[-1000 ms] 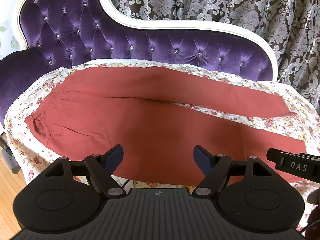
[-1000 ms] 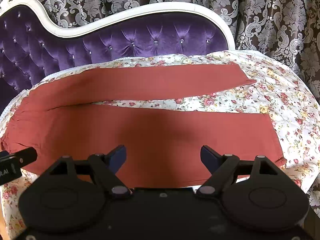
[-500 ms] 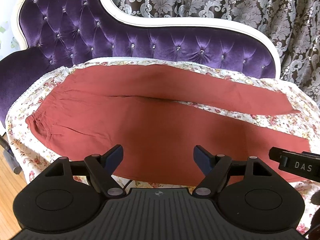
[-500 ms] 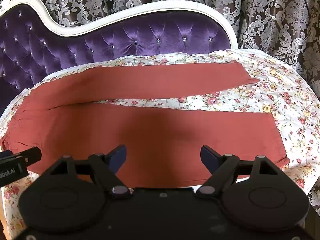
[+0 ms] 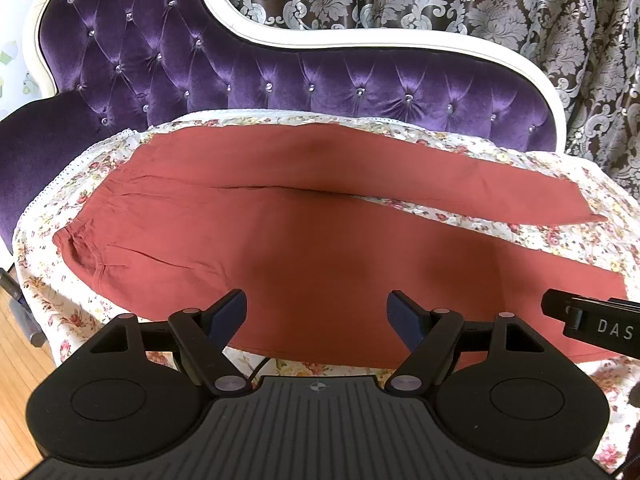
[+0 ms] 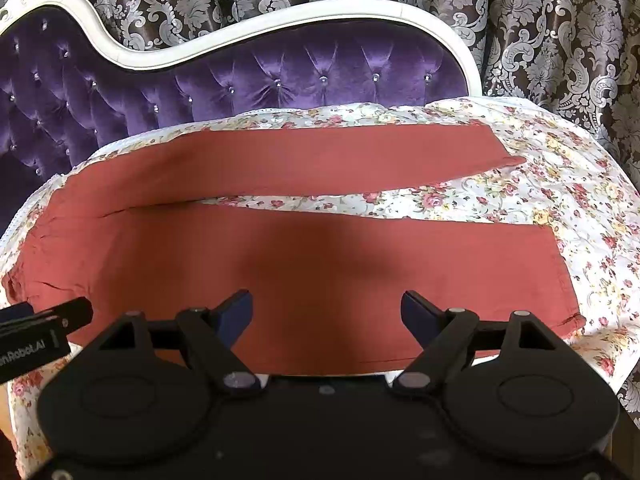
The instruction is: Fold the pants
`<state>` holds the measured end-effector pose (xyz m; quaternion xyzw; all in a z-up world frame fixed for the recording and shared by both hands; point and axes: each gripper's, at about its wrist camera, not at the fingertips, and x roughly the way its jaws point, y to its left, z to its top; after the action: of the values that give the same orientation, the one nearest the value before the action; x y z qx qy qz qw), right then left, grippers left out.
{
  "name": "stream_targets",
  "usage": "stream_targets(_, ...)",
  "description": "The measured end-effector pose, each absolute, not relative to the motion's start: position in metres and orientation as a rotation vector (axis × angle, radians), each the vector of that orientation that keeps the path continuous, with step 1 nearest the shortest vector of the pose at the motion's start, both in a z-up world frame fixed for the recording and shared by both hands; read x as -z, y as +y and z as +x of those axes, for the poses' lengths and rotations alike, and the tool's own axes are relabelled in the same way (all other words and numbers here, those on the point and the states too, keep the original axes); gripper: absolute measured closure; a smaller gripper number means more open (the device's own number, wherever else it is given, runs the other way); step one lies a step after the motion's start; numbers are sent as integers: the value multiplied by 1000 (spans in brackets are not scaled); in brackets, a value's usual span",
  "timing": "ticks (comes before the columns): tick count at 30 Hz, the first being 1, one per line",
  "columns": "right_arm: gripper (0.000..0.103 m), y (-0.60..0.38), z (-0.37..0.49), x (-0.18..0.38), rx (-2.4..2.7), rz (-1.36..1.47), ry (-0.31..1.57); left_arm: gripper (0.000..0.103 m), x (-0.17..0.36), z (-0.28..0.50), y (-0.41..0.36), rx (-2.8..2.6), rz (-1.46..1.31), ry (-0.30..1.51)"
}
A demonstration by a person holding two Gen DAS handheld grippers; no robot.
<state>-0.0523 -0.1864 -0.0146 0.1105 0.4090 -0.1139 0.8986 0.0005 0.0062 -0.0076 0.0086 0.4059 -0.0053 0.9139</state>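
Just ahead of both tools: the near leg of the rust-red pants (image 5: 320, 264) fills the space past the fingertips, its near hem edge lying along the front of the sofa seat.
Left tool (image 5: 316, 312): jaws spread wide, holding nothing, hovering over the near leg toward the waistband side.
Right tool (image 6: 326, 314): jaws likewise wide apart and empty, over the near leg closer to the cuff (image 6: 560, 276).
Beyond the tools: a wedge of floral sheet (image 6: 460, 204) shows between the two legs, which spread apart toward the cuffs and join at the crotch on the left.
Farther still: the far leg (image 6: 300, 160) lies flat near the purple tufted sofa back (image 5: 280, 80); a patterned curtain (image 6: 540, 20) hangs behind.
Waistband (image 5: 80, 248): off to the left tool's left, slightly puckered, apparently elastic.
Handling, as a judgement: thin, light, limp cloth; it will drape and sag from any pinch, and may drag the sheet beneath.
Where to take hold: probably the near leg's outer edge, one tool near the waistband and one near the cuff, pinching only the pants, to lay it over the far leg.
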Motion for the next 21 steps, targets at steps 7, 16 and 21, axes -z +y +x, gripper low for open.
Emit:
stream_targets(7,17,-185,-51,15,222,221,845,27,8,0,7,8,15,836)
stream_targets(16,17,-179,-44,15,184,204,848,27,10,8,15,-5,4,853)
stream_targets(21,17,-179,-40,20,173,203,862,27,14,11,18,-11,-3,865)
